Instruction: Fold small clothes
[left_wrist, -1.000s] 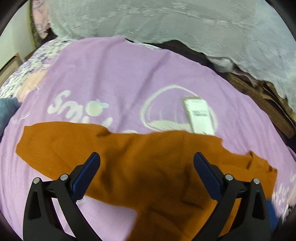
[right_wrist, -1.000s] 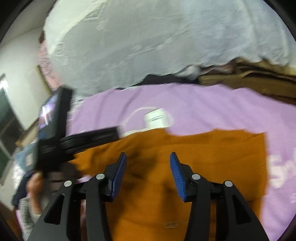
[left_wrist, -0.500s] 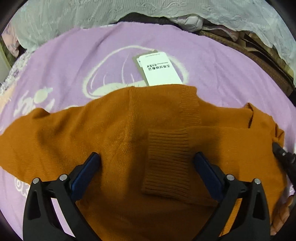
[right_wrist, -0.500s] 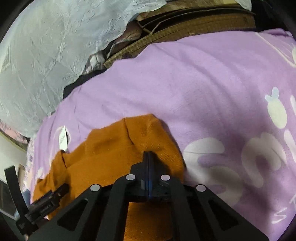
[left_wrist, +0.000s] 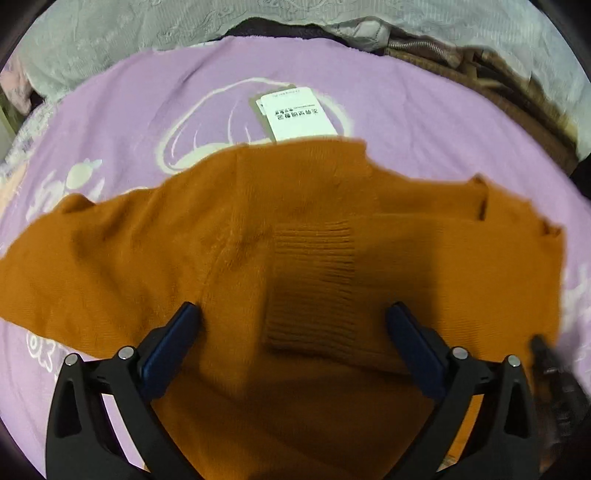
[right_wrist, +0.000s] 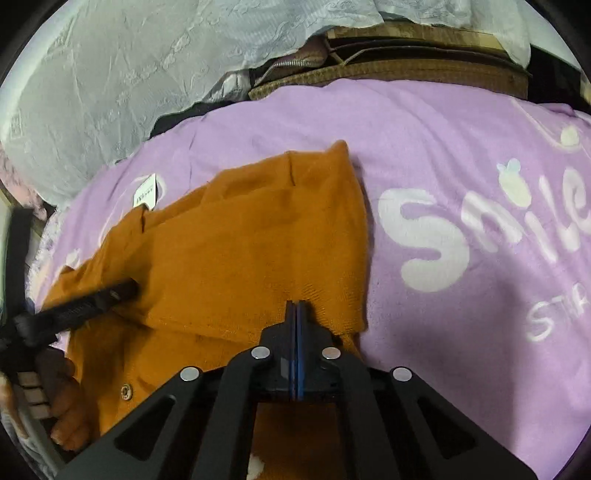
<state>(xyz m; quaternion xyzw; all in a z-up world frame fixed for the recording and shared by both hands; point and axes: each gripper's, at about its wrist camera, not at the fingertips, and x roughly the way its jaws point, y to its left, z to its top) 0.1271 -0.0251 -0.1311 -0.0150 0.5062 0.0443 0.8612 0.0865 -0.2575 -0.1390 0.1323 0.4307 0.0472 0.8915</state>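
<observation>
Mid-fold: orange knit sweater (left_wrist: 258, 236) spread on the purple blanket (left_wrist: 424, 122), one sleeve already across the chest.

Right gripper (right_wrist: 295, 310) is fully closed at the sweater's right edge; looks pinched on the knit, but the blades hide whether cloth is really between them. Left gripper (left_wrist: 291, 314) stands wide, empty, low over the ribbed cuff (left_wrist: 314, 277) of the folded sleeve. To do this well, I'd check the right pinch has both layers, then take the opposite edge with the left gripper and carry both over level, keeping the cuff flat. Writing: blanket print reads "Smile" (right_wrist: 491, 229), with "STA…" cut off below. Hang tag (left_wrist: 297, 114) shows at the collar, its print too small to read.
</observation>
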